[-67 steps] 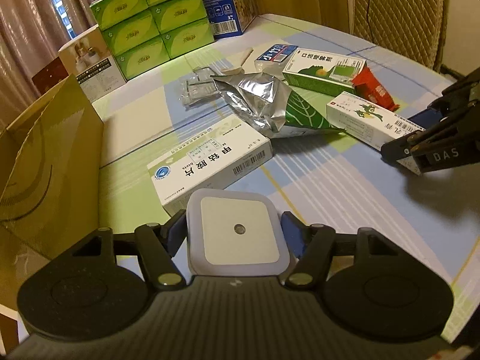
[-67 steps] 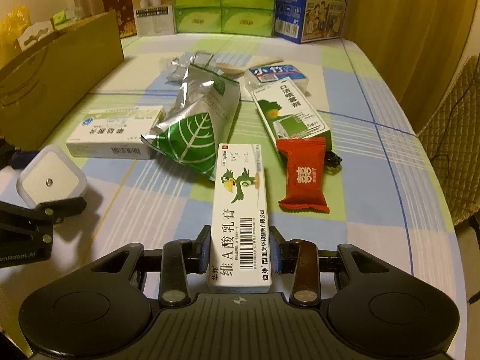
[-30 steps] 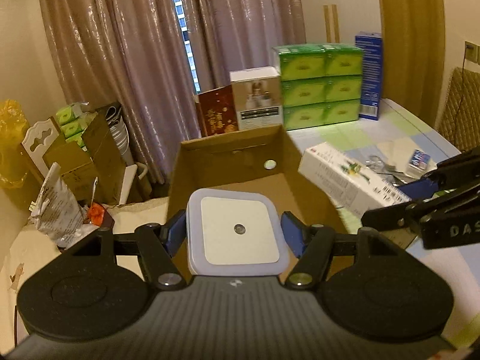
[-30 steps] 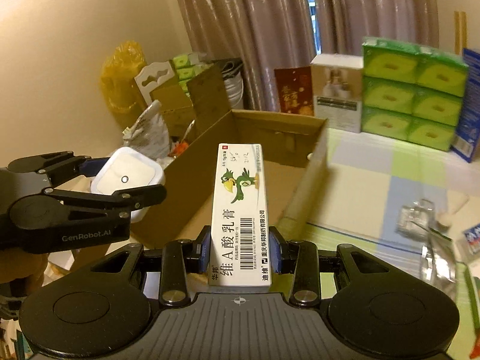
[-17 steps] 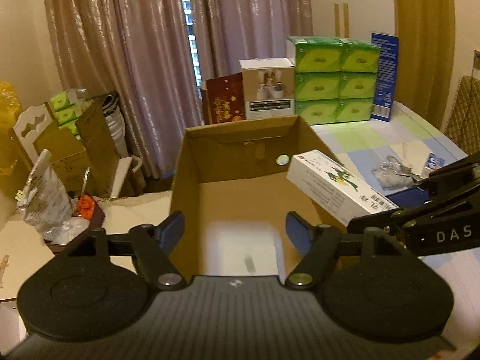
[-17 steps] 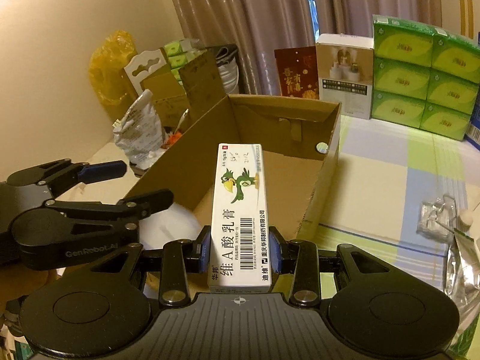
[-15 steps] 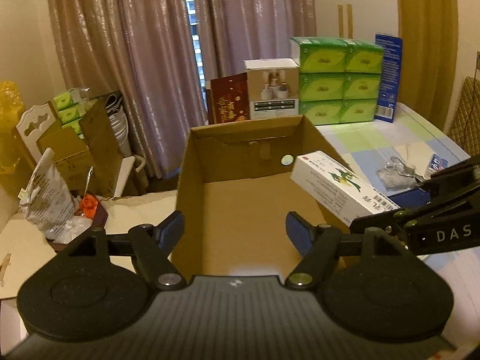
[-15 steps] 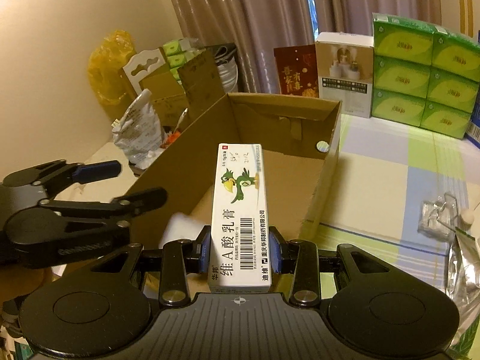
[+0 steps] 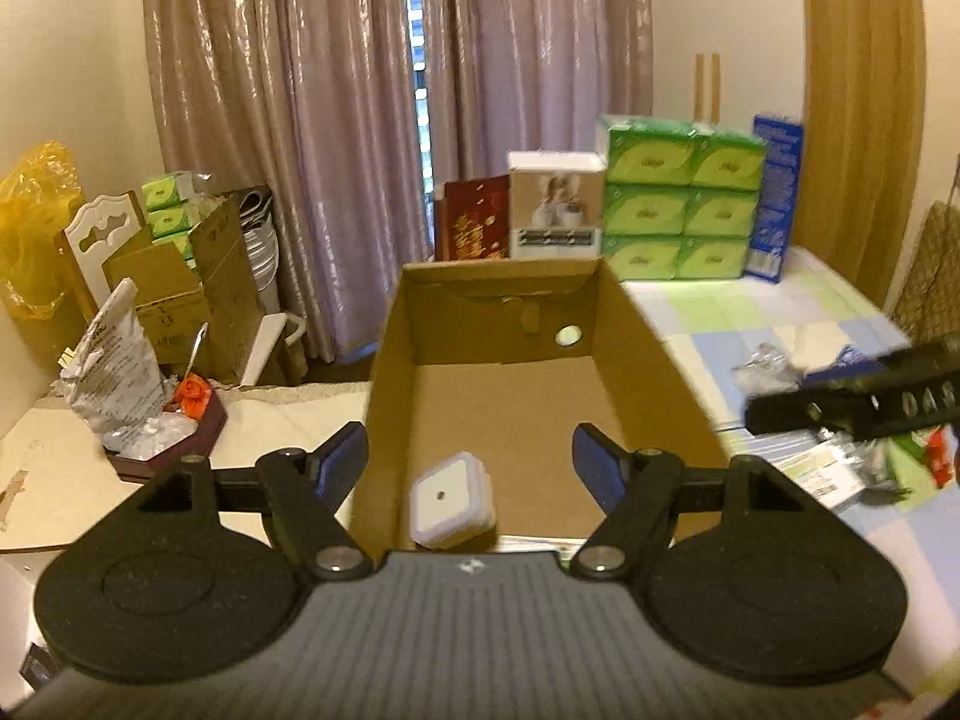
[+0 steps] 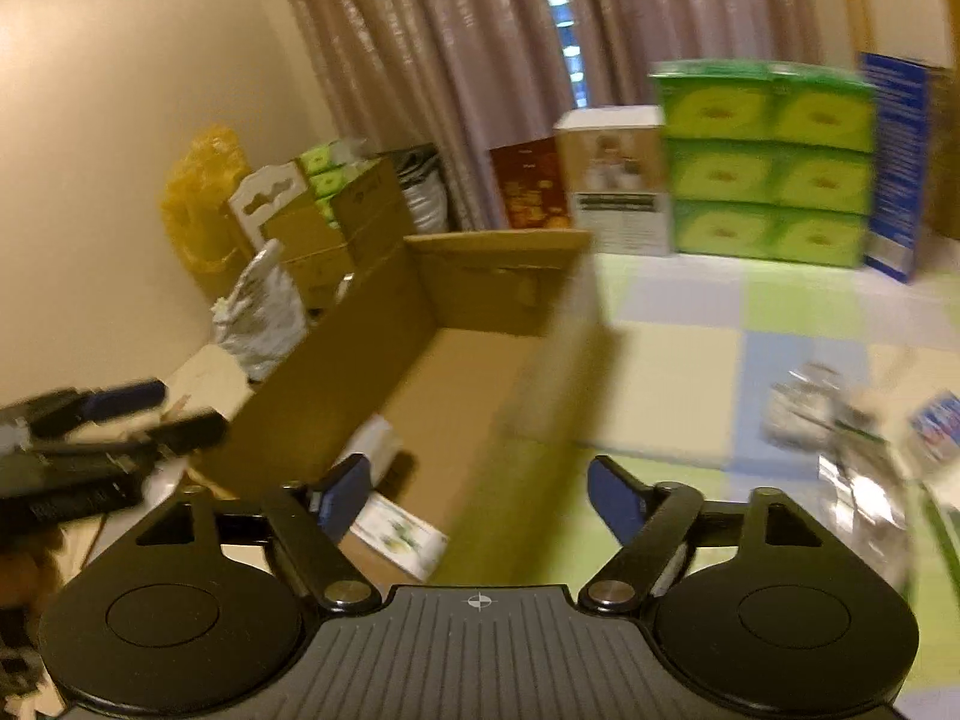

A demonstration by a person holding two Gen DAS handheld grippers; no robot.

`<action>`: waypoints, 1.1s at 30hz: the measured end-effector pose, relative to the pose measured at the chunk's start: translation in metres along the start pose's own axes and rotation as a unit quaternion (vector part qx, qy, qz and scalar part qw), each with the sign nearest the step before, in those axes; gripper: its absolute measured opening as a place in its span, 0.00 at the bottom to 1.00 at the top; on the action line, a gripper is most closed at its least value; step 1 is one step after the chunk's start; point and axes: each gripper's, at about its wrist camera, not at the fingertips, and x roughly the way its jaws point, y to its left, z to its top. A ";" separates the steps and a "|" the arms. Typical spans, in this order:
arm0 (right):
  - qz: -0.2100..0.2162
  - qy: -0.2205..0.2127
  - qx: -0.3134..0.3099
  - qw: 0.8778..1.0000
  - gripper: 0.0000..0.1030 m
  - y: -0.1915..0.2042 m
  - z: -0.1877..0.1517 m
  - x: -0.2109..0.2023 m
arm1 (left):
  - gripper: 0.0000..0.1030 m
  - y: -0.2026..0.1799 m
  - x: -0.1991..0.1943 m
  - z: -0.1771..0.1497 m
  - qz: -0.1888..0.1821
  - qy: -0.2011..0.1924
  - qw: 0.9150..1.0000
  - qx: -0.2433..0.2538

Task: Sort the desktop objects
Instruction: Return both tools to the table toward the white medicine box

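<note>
An open cardboard box (image 9: pixel 498 269) stands at the table's left edge. A white square device (image 9: pixel 451 501) lies on its floor near the front wall, below my left gripper (image 9: pixel 468 462), which is open and holds nothing. In the right wrist view my right gripper (image 10: pixel 477 480) hangs over the cardboard box's (image 10: pixel 498 252) near right wall. Its jaws are opening, with nothing between them. The white ointment carton (image 10: pixel 399 534) with the green bird lies on the box floor beneath it. The left gripper (image 10: pixel 90 456) shows blurred at the left, the right gripper (image 9: pixel 864 405) at the right.
Stacked green tissue packs (image 9: pixel 681 198), a blue carton (image 9: pixel 774 198) and a white carton (image 9: pixel 555 204) line the table's far end. Foil packets (image 10: pixel 810 402) lie on the checked cloth to the right. Cardboard boxes (image 9: pixel 180 276) and a yellow bag (image 9: pixel 30 222) stand at the left.
The left gripper let go of the white square device, which dropped into the box. The right gripper then opened and the ointment carton fell in too. Both views are blurred by motion.
</note>
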 end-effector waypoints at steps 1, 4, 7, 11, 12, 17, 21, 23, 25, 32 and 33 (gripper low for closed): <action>-0.007 0.000 0.003 1.000 0.80 -0.008 -0.009 -0.009 | 0.70 -0.006 -0.006 -0.001 -0.003 -0.004 1.000 0.001; -0.035 0.006 0.014 0.999 0.82 -0.034 -0.036 -0.039 | 0.72 -0.027 -0.024 -0.003 -0.016 -0.014 1.000 0.006; -0.069 0.010 0.027 0.997 0.85 -0.062 -0.059 -0.067 | 0.73 -0.051 -0.040 -0.004 -0.030 -0.020 0.999 0.017; -0.111 0.013 0.049 0.993 0.86 -0.099 -0.083 -0.101 | 0.76 -0.090 -0.056 -0.007 -0.050 -0.025 0.997 0.044; -0.117 0.013 0.058 0.991 0.87 -0.107 -0.086 -0.108 | 0.78 -0.101 -0.058 -0.008 -0.057 -0.025 0.997 0.051; -0.148 0.003 0.086 0.985 0.88 -0.139 -0.099 -0.140 | 0.82 -0.148 -0.064 -0.018 -0.095 -0.013 0.993 0.066; -0.167 -0.006 0.102 0.981 0.88 -0.160 -0.105 -0.157 | 0.87 -0.180 -0.058 -0.031 -0.120 0.008 0.991 0.065; -0.176 -0.010 0.102 0.979 0.88 -0.168 -0.107 -0.162 | 0.90 -0.196 -0.052 -0.037 -0.131 0.021 0.989 0.063; -0.193 -0.013 0.094 0.977 0.88 -0.174 -0.109 -0.165 | 0.91 -0.207 -0.046 -0.041 -0.140 0.034 0.988 0.056; -0.208 -0.018 0.092 0.974 0.88 -0.199 -0.114 -0.165 | 0.94 -0.242 -0.018 -0.051 -0.146 0.066 0.985 0.069; -0.209 -0.017 0.093 0.973 0.88 -0.202 -0.114 -0.164 | 0.95 -0.245 -0.013 -0.052 -0.142 0.069 0.985 0.074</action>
